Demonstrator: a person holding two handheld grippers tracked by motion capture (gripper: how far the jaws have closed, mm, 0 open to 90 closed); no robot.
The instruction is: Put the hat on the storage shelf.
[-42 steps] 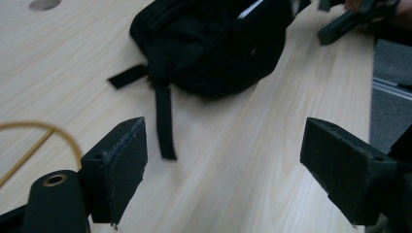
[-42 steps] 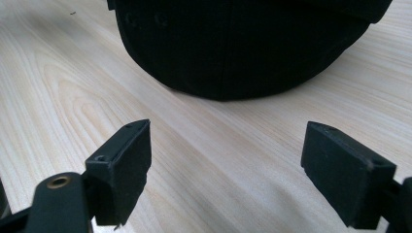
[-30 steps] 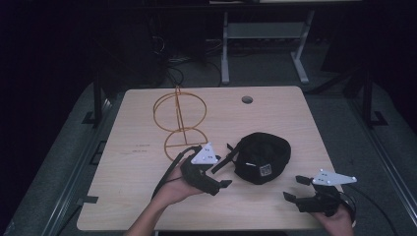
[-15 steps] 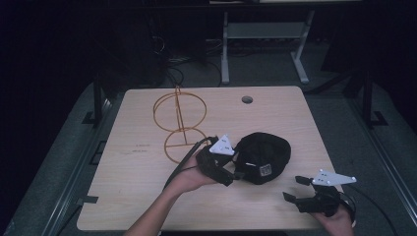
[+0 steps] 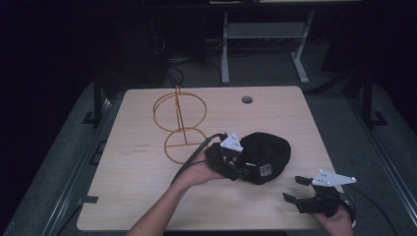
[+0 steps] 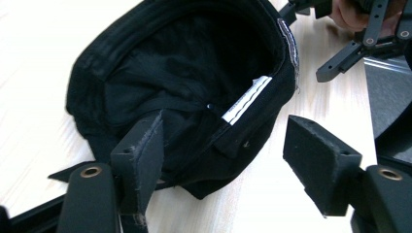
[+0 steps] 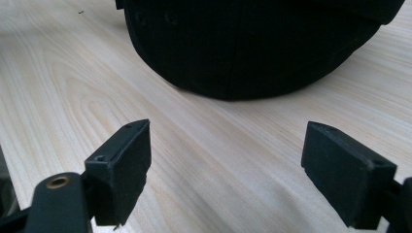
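A black cap [image 5: 268, 156] lies on the wooden table [image 5: 142, 172], right of centre, its hollow side turned toward my left gripper [image 5: 243, 168]. In the left gripper view the cap's inside and white label [image 6: 245, 99] are close up. My left gripper [image 6: 223, 141] is open astride the cap's near rim, with one pad [image 6: 141, 160] over the lining and the other over bare wood. My right gripper [image 5: 293, 188] is open near the table's front right corner. In its own view, the right gripper [image 7: 226, 141] holds nothing, and the cap's crown [image 7: 252, 43] lies just ahead.
A gold wire stand [image 5: 179, 123] with a ring on top and a ring base stands left of the cap at mid-table. A cable hole [image 5: 247, 100] sits near the far edge. The right gripper's jaws [image 6: 359, 39] show beyond the cap in the left gripper view.
My left gripper has moved right across the table and come up to the cap's open rim. The right gripper has stayed where it was.
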